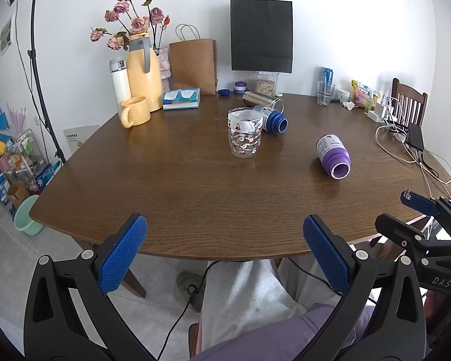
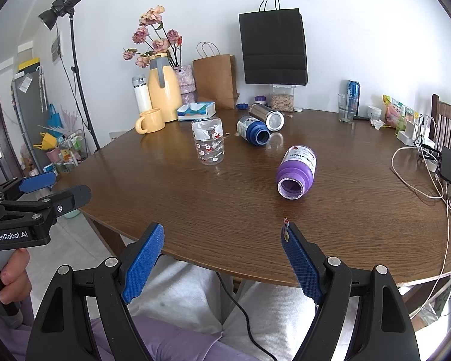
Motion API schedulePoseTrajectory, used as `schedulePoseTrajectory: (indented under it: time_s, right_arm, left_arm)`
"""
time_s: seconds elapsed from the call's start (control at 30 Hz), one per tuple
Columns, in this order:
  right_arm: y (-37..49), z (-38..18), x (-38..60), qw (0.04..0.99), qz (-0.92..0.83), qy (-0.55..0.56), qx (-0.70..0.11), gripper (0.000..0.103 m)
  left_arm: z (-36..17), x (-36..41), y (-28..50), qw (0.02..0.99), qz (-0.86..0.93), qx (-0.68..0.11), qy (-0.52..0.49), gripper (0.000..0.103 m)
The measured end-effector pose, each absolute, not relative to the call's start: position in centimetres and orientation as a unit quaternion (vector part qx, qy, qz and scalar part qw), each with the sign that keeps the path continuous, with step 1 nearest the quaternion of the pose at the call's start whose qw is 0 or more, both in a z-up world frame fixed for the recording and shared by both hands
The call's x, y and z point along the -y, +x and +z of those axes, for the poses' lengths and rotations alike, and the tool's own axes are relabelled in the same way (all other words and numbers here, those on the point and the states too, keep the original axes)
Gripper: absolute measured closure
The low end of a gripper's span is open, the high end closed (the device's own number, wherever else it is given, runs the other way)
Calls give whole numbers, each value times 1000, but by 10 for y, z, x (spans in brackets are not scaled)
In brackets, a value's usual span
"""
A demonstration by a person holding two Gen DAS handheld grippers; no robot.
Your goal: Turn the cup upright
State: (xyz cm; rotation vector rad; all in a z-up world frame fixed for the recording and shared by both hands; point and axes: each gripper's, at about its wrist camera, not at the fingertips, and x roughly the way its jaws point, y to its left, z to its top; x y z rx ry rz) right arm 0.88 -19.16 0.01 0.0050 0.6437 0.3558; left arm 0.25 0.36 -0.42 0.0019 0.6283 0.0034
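Both grippers, left gripper (image 1: 225,251) and right gripper (image 2: 222,260), spread wide, empty.
Purple cup (image 2: 296,172) at one o'clock lies sideways; likely light, stiff, slick, so grip mid-body.

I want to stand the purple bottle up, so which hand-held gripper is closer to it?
Right. The right hand-held gripper sits open at the table edge almost straight in front of the purple bottle; the left hand-held gripper, also open, is farther off to the bottle's left.
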Motion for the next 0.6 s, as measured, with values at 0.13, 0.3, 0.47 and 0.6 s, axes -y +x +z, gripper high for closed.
schedulePoseTrajectory:
  time_s: [0.13,0.3,0.47,0.6]
  right_arm:
    - [9,0,193,933,174,2,-315,18]
    - [9,-1,193,933,174,3,-315,18]
    - [9,0,193,933,174,2,-315,18]
    - [9,-1,192,933,174,2,-316,18]
  left_arm:
    - [-5,-4,3,951,3,-310,0,0]
    - [-5,-4,3,951,3,-310,1,0]
    - [-6,-4,3,951,3,-311,0,0]
    - [-6,-4,3,950,3,-311,1,0]
